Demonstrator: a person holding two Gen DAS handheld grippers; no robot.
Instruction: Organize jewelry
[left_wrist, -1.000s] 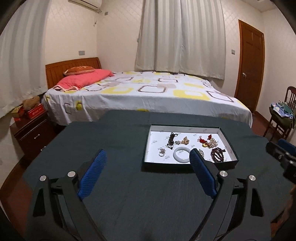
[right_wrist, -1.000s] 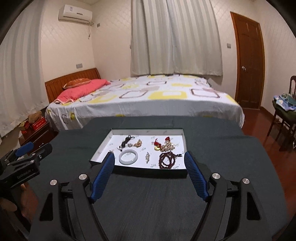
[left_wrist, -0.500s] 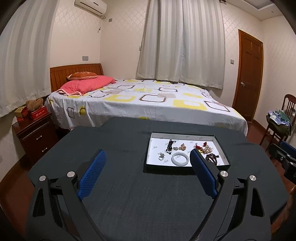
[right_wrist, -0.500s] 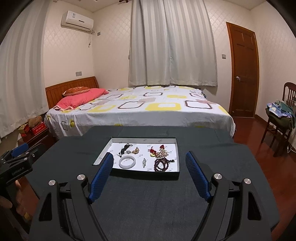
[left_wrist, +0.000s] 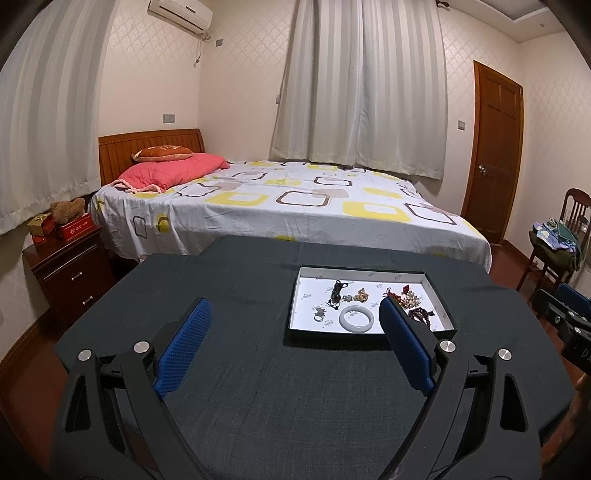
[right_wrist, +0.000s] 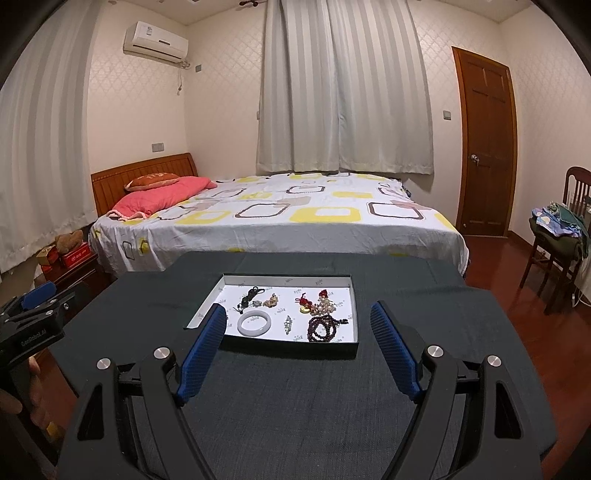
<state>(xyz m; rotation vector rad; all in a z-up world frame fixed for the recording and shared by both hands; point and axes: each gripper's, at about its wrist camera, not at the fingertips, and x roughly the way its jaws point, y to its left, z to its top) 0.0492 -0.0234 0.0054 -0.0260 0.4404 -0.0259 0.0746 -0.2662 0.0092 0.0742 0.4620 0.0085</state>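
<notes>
Now both tongs, left tongs (left_wrist: 293, 345) and right tongs (right_wrist: 297, 349), are held wide open and empty; the jewelry tray (right_wrist: 271, 347) is seen just ahead, nearer the right tongs.

Shallow tray (right_wrist: 334, 345) on a dark cloth-covered worktop (right_wrist: 295, 398), holding a white bangle (right_wrist: 255, 322), dark red bead string (right_wrist: 325, 328), black cord piece (right_wrist: 252, 293), red-and-gold charm (right_wrist: 303, 303) and small pale trinkets. Right hand-held gripper (right_wrist: 297, 314) in front, blue pads spread wide, nothing between them. Left hand-held gripper (right_wrist: 35, 317) at left edge; bed (right_wrist: 280, 218) behind.
</notes>
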